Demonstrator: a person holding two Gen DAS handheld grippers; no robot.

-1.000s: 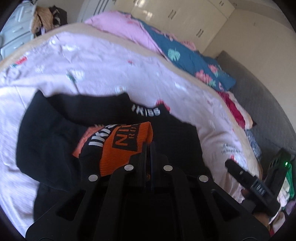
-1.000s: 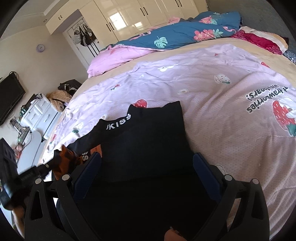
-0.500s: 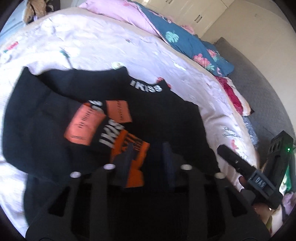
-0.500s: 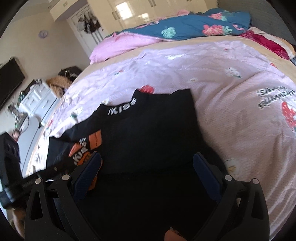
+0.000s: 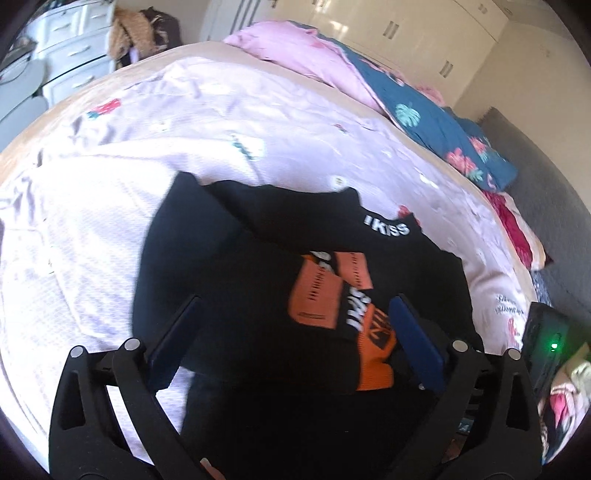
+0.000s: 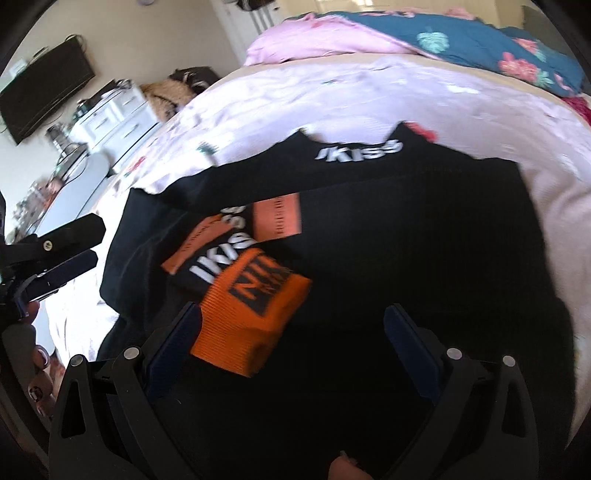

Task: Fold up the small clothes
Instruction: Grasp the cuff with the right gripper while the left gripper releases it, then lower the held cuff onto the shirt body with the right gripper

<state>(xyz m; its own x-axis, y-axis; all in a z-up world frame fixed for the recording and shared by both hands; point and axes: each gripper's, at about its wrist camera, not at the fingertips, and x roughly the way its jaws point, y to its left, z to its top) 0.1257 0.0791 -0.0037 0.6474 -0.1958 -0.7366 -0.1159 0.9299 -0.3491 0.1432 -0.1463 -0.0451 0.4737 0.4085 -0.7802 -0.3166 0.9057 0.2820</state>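
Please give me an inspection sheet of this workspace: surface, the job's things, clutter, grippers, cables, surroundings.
Surface: bed with a pale pink printed cover, wrinkled.
Job's things: black top lying on the cover, collar away from the cameras; its sleeve with the orange cuff is folded across the body.
Clutter: pink and blue floral bedding piled at the far edge.
Grippers: left gripper opening, jaws wide over the sleeve, pads not pressing it; right gripper open above the top, gripping nothing.
Cables: some near the drawers, too blurred to trace.
Surroundings: white drawers, dark screen on the wall, cream wardrobes.
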